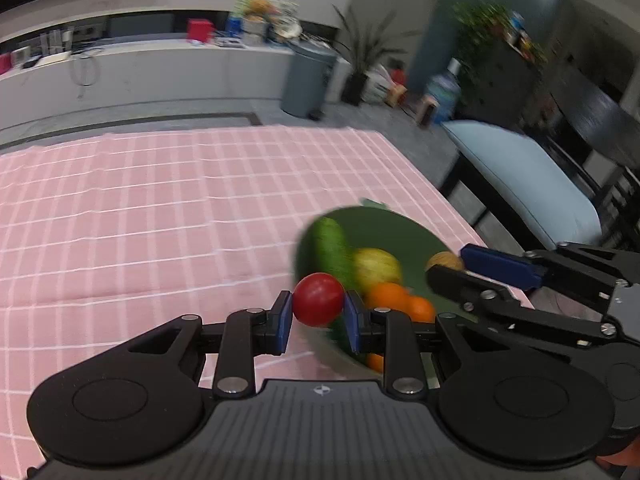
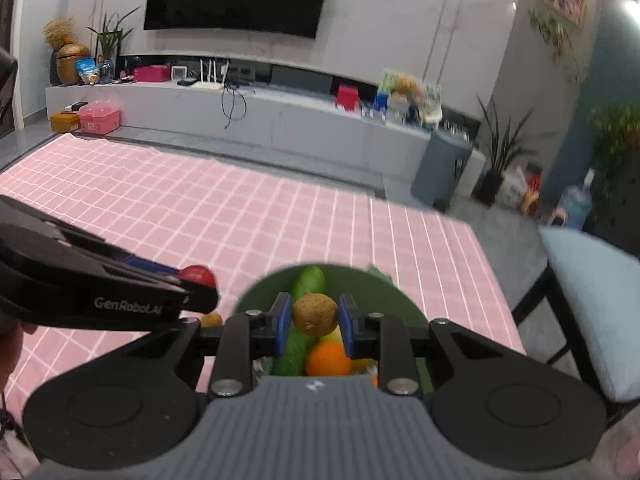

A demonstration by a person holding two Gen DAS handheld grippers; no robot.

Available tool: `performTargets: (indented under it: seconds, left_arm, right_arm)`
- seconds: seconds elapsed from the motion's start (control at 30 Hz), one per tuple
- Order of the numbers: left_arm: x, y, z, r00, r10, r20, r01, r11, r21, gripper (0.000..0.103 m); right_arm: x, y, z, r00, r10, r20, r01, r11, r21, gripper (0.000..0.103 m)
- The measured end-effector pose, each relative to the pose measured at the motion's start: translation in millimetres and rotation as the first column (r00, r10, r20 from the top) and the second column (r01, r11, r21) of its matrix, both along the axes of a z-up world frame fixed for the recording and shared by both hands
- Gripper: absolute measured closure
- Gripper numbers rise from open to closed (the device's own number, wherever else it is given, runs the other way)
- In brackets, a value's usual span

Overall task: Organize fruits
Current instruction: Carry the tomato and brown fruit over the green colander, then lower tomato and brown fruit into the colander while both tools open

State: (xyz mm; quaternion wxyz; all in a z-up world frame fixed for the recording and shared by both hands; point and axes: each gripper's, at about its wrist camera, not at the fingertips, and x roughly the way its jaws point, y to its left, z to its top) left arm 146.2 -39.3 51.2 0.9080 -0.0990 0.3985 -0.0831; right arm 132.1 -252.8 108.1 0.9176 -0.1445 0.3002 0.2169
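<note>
My left gripper [image 1: 319, 312] is shut on a red tomato [image 1: 319, 299], held above the pink checked cloth beside a green bowl [image 1: 400, 232]. The bowl holds a cucumber [image 1: 332, 246], a yellow-green fruit [image 1: 376, 266] and oranges [image 1: 390, 296]. My right gripper [image 2: 315, 320] is shut on a brown kiwi [image 2: 315, 314] over the same bowl [image 2: 256, 292], above the cucumber [image 2: 308, 280] and an orange [image 2: 328, 358]. In the left wrist view the right gripper [image 1: 450, 266] shows at the right with the kiwi [image 1: 444, 260]. In the right wrist view the left gripper [image 2: 196, 280] shows at the left with the tomato [image 2: 198, 274].
The pink checked cloth [image 1: 160, 208] stretches far and left of the bowl. A chair with a pale blue cushion [image 1: 520, 176] stands off the table's right edge. A grey bin [image 2: 440, 168] and a long white counter [image 2: 240, 108] lie beyond. Another small brown fruit [image 2: 211, 320] lies on the cloth.
</note>
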Motion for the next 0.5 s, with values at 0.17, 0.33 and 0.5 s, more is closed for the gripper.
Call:
performTargets:
  seconds: [0.17,0.33,0.5]
  left_arm:
    - [19,-35,-7,0.995,-0.073,-0.062,0.075,0.997,0.03,0.072]
    - [38,-53,-24,0.984,-0.12,-0.13,0.127,0.991,0.047,0.072]
    - [47,-61,-41,0.973,-0.129,-0.19,0.142,0.988,0.059,0.072]
  right_arm:
    - [10,-28,-16,0.995,-0.031,-0.098,0.028,0.999,-0.034,0.082]
    - [23,-39,-36,0.981,-0.029,-0.189,0.021,0.999,-0.045,0.082]
    - [32,-38,-48,0.971,-0.018,-0.237,0.004,0.998,-0.061,0.082]
